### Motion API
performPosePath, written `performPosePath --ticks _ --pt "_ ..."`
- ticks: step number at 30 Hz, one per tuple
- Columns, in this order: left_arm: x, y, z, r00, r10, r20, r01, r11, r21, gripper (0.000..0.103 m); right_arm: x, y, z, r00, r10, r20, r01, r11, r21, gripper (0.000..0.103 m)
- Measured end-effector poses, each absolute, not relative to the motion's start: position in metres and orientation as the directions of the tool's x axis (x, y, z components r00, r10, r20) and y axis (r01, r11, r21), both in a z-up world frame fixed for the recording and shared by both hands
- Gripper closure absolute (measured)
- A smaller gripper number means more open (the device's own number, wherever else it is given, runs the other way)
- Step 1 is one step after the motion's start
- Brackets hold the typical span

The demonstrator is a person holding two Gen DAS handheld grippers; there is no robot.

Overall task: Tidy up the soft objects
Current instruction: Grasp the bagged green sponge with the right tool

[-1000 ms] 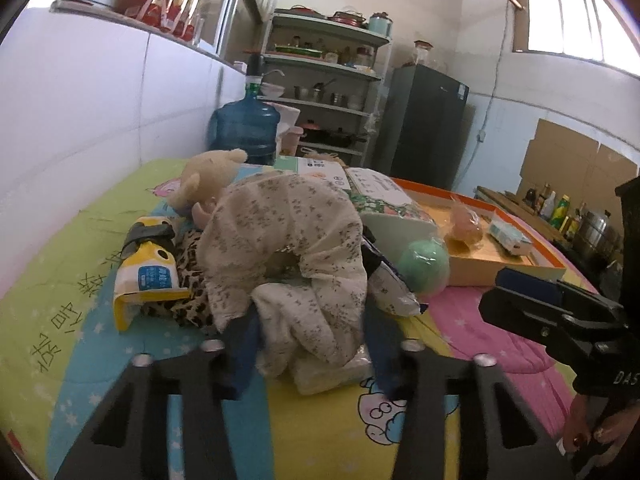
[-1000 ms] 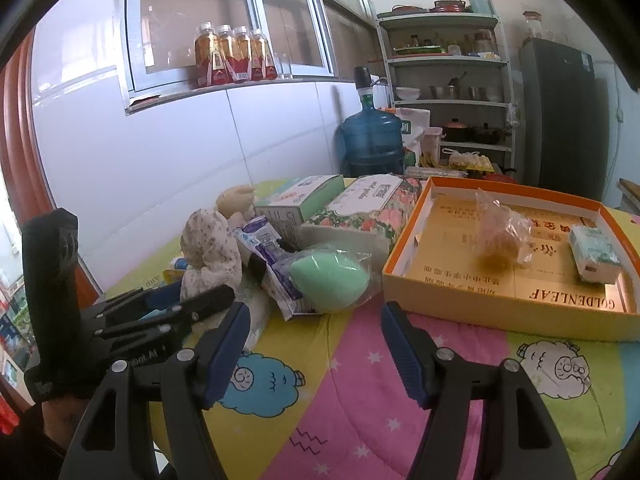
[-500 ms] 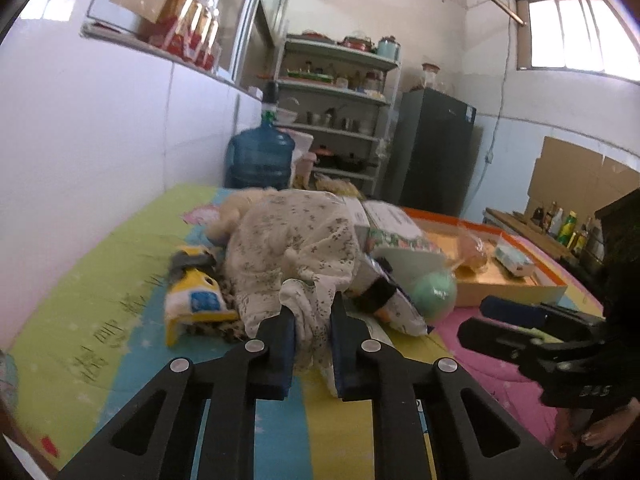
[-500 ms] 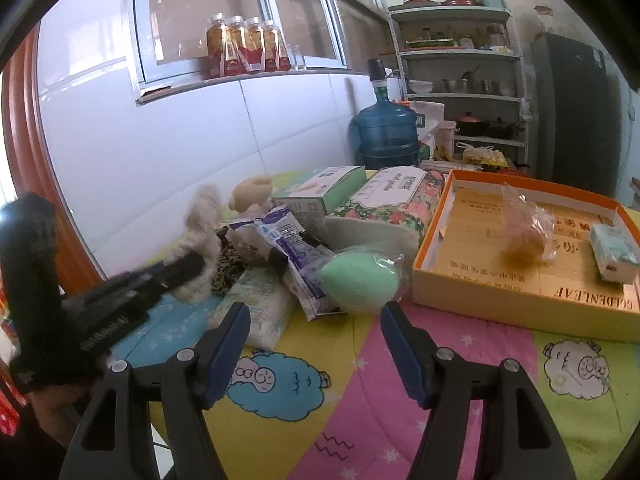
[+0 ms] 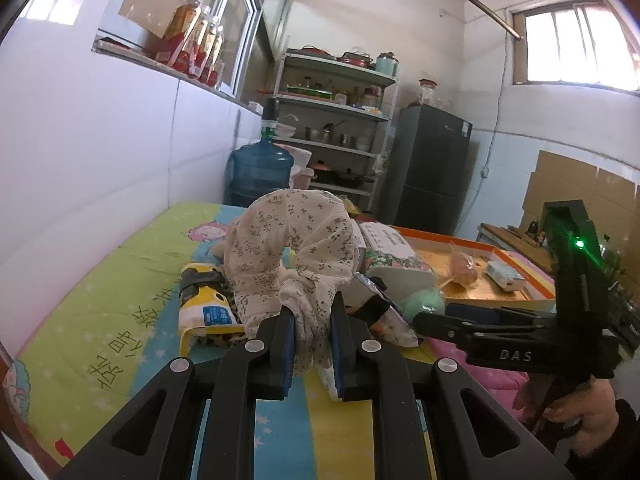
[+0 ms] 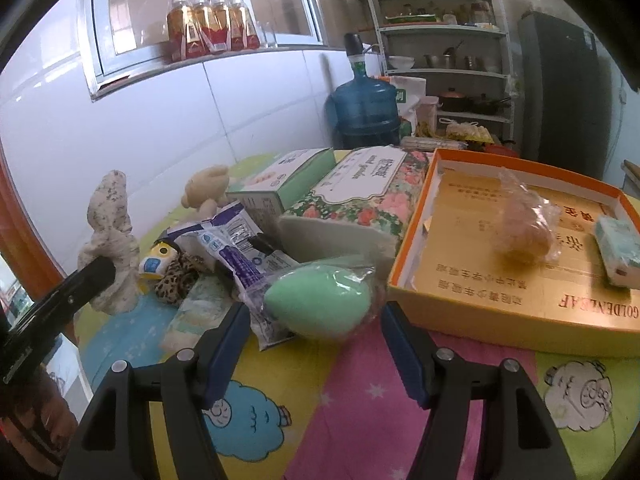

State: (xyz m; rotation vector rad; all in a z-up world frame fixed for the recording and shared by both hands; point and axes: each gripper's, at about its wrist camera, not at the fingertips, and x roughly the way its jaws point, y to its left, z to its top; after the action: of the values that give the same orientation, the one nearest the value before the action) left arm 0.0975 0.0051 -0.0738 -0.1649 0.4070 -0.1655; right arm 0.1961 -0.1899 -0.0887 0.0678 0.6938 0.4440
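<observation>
My left gripper (image 5: 312, 332) is shut on a cream floral cloth ring (image 5: 296, 240) and holds it raised above the pile of soft things. In the right wrist view the same floral cloth (image 6: 108, 236) hangs upright at the left. My right gripper (image 6: 314, 344) stands open. A green egg-shaped sponge in a clear bag (image 6: 316, 304) lies just ahead of its tips, partly between them, touching neither pad. In the left wrist view the right gripper (image 5: 428, 320) reaches in from the right beside the green sponge (image 5: 424, 304).
An orange box (image 6: 520, 320) at the right holds a bagged beige sponge (image 6: 520, 232) and a small tissue pack (image 6: 616, 248). The pile includes a floral tissue box (image 6: 360, 196), a plush bear (image 6: 208, 188), a leopard-print cloth (image 6: 176, 276) and a purple-white packet (image 6: 236, 248). A white wall runs along the left.
My left gripper shut on the floral cloth and lifted it off the pile. My right gripper moved closer to the green sponge, its jaws equally wide.
</observation>
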Motion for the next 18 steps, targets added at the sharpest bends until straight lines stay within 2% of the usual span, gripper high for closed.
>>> performPosePath --ticks 4,5,6,18 --pt "0.100 0.008 -0.076 0.902 -0.196 -0.384 0.127 0.972 -0.199 0.088 0.201 -0.188 -0.089 0.665 0.433 -0.609 -0.376 0.898 0.228 0.037" --pt "0.100 0.009 -0.077 0.901 -0.197 -0.386 0.126 0.972 -0.200 0.088 0.202 -0.188 -0.089 0.663 0.432 -0.611 -0.373 0.899 0.231 0.046" --pt "0.100 0.009 -0.077 0.901 -0.197 -0.386 0.126 0.971 -0.201 0.088 0.203 -0.187 -0.089 0.662 0.433 -0.612 -0.372 0.898 0.233 0.051" --pt "0.099 0.008 -0.075 0.903 -0.198 -0.382 0.131 0.972 -0.195 0.088 0.193 -0.194 -0.085 0.685 0.444 -0.577 -0.377 0.894 0.241 0.054"
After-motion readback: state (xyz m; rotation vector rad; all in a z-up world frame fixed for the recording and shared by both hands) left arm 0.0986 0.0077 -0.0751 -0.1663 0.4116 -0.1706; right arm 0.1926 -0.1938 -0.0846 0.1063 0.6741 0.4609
